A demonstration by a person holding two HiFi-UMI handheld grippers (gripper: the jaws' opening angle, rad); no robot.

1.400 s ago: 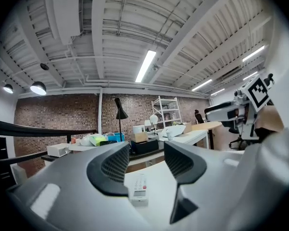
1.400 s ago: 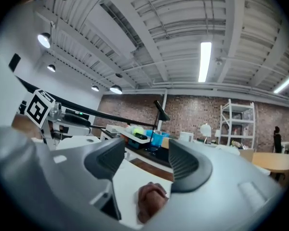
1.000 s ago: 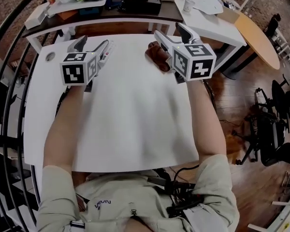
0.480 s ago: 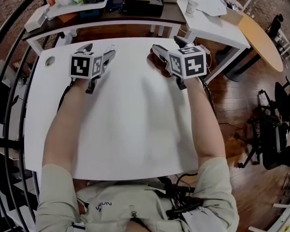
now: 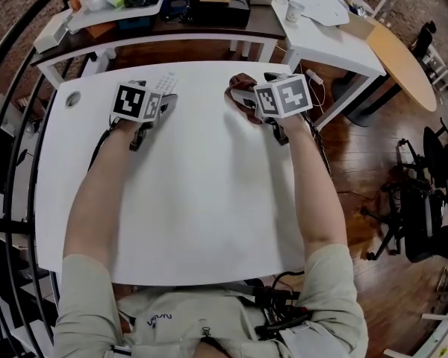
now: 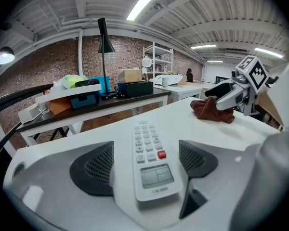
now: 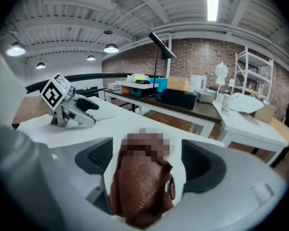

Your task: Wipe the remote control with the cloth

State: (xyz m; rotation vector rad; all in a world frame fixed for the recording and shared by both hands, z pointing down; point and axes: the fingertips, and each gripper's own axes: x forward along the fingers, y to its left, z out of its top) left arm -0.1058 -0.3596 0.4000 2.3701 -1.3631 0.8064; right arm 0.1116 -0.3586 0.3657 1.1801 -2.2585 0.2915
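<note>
A white remote control (image 6: 149,162) lies buttons up on the white table (image 5: 194,200), near its far edge. My left gripper (image 6: 144,163) sits low over it; its jaws have just been opening and stand on either side of the remote, pads clear of it. In the head view the remote (image 5: 165,83) pokes out beyond the left gripper (image 5: 161,95). A crumpled brown cloth (image 7: 142,191) lies between the jaws of my right gripper (image 7: 147,166), which have also just been opening; the pads do not press it. The cloth (image 5: 241,88) lies under the right gripper (image 5: 244,98).
Behind the table stands a dark bench (image 5: 209,22) with boxes, a blue tray and a black desk lamp (image 6: 104,42). A white side table (image 5: 328,36) with a cup is at the back right. A black railing (image 5: 7,125) curves along the left. Office chairs (image 5: 425,222) stand at the right.
Both grippers have moved down and toward the table's far edge, the left onto the remote, the right onto the cloth. Both cubes look smaller and lower.
</note>
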